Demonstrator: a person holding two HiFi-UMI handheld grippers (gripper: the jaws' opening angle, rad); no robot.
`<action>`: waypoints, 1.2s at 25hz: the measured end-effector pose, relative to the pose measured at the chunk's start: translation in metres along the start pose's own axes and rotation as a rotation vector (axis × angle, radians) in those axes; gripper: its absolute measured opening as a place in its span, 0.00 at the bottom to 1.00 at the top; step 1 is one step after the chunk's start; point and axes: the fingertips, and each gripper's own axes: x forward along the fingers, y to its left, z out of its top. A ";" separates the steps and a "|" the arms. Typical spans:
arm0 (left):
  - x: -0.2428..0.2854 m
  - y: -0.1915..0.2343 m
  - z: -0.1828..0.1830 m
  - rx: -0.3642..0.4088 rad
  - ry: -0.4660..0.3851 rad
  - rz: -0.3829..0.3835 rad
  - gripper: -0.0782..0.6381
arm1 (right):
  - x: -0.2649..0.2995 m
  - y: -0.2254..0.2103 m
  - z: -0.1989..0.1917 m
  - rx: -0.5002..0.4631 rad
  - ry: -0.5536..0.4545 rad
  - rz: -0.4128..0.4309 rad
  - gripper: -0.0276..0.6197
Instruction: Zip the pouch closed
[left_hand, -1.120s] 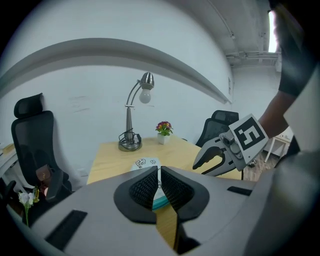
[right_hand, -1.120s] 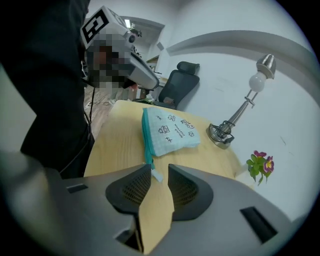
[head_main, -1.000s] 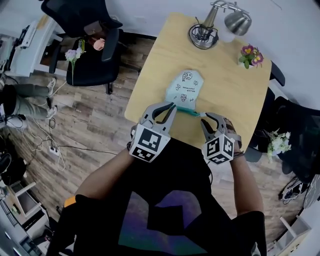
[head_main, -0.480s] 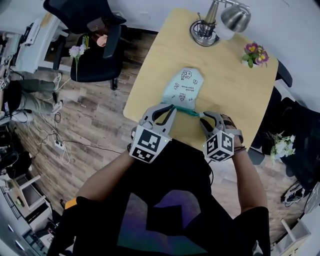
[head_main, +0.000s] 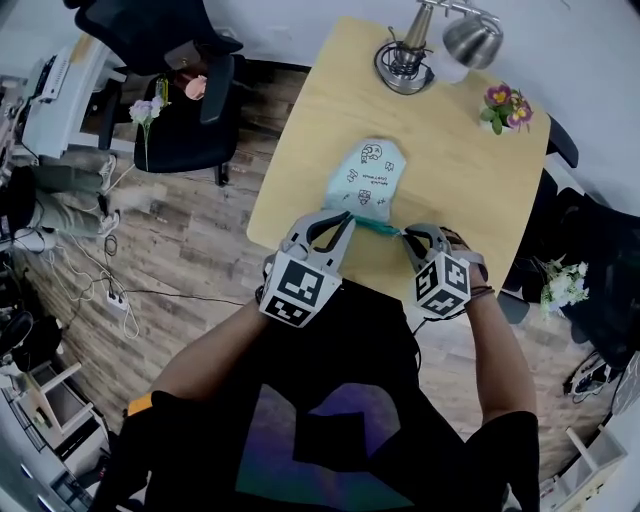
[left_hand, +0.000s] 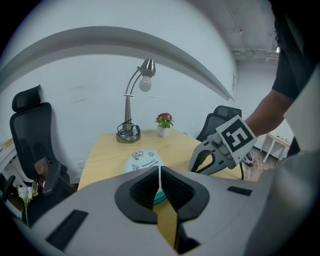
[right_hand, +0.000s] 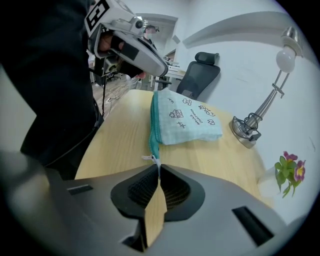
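a: where's the pouch (head_main: 368, 178)?

b: flat on the wooden table (head_main: 470, 190), close to the person's edge. its teal zipper (head_main: 378, 226) runs along the near side, between the two grippers.

a: how will it handle?

b: it looks like thin, soft cloth — light and limp, likely to bunch unless pulled taut. best taken at the zipper's ends.

a: and the grips?

b: the left gripper (head_main: 343, 218) is clamped on the pouch's cloth at one zipper end. the right gripper (head_main: 408, 236) has just been closing its jaws, and the small white zipper pull (right_hand: 152, 160) is pinched between them.

a: any writing?

b: doodles with tiny print — too small to read, and no brand shows.
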 end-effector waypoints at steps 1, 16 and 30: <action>-0.001 0.001 0.002 0.003 -0.008 -0.002 0.12 | -0.004 0.001 0.003 0.025 -0.003 0.023 0.09; -0.048 -0.004 0.073 0.019 -0.199 -0.117 0.12 | -0.100 -0.034 0.107 0.444 -0.302 0.189 0.08; -0.045 0.000 0.052 0.047 -0.095 -0.203 0.29 | -0.114 -0.033 0.144 0.488 -0.345 0.168 0.08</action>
